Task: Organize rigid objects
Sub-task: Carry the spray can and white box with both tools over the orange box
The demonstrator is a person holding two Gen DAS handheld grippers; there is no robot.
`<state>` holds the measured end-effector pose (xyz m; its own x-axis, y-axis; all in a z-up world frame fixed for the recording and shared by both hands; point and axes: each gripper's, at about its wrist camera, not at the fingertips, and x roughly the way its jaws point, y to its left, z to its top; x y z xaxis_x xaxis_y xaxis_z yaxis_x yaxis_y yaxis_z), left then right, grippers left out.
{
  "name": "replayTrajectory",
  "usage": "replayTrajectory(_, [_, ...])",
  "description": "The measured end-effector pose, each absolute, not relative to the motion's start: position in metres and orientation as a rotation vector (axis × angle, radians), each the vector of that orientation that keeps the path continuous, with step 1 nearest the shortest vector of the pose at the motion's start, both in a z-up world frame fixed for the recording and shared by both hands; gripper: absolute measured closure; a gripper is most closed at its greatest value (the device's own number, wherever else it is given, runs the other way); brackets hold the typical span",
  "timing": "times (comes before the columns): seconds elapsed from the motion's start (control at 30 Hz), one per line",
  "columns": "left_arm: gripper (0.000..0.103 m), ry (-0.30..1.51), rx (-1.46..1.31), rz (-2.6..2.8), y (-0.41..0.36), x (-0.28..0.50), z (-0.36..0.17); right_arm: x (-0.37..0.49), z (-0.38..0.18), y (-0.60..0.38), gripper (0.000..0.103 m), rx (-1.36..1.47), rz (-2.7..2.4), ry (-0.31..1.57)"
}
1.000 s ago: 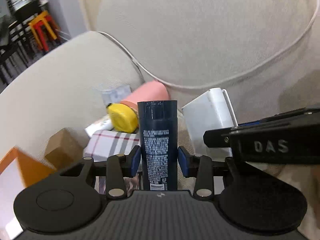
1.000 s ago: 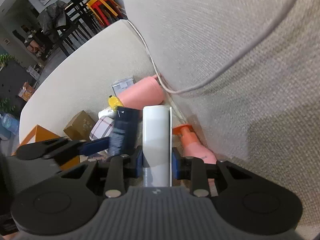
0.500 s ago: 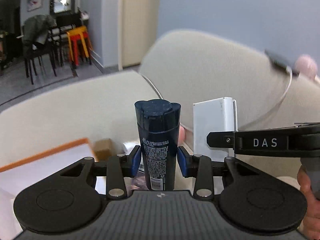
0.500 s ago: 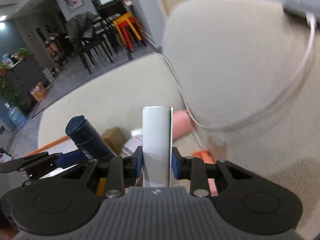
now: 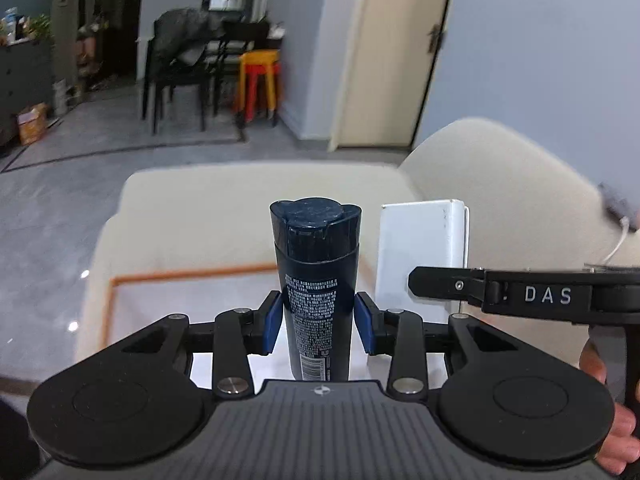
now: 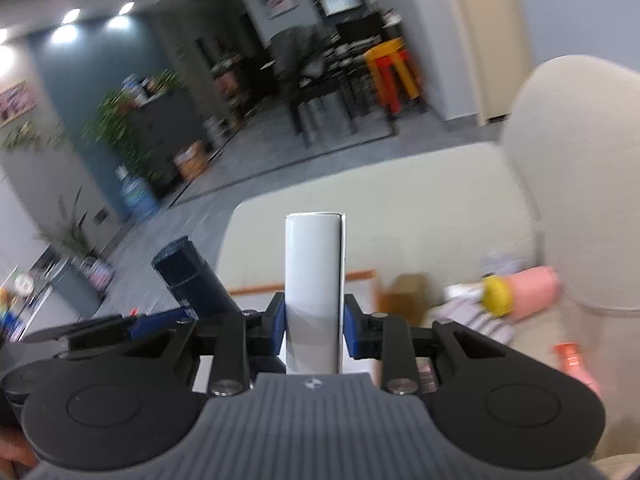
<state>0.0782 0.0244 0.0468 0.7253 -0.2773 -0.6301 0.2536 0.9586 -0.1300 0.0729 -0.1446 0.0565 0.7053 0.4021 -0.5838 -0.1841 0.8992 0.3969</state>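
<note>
The left tool (image 5: 319, 322) gripped a dark blue bottle (image 5: 316, 280) at centre frame, partly closed. The right tool (image 6: 314, 326) clamped a white box (image 6: 314, 288) at centre. Items lower right on the sofa (image 6: 420, 200) were blurred.

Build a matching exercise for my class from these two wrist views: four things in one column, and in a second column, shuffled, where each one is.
Things
1. dark blue bottle
2. white box
3. yellow stool
4. pink bottle

Places
A. lying on the sofa seat among other items
B. clamped in the right gripper
C. on the floor by the dark dining chairs
D. clamped in the left gripper

Pairs: 1-D, 2-B, 3-C, 4-A
</note>
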Motion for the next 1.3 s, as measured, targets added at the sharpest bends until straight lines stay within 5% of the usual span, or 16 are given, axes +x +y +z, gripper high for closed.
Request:
replayTrajectory(0.63, [0.060,1.003,0.022,-0.176,0.072,0.149,-0.041,0.142,-0.038,-0.061,0.075,0.238,0.347,1.002])
replayTrajectory(1.3, [0.064,1.175,0.121,-0.025,0.086,0.194,-0.079,0.192,-0.071,-0.037,0.075,0.218,0.293,1.091])
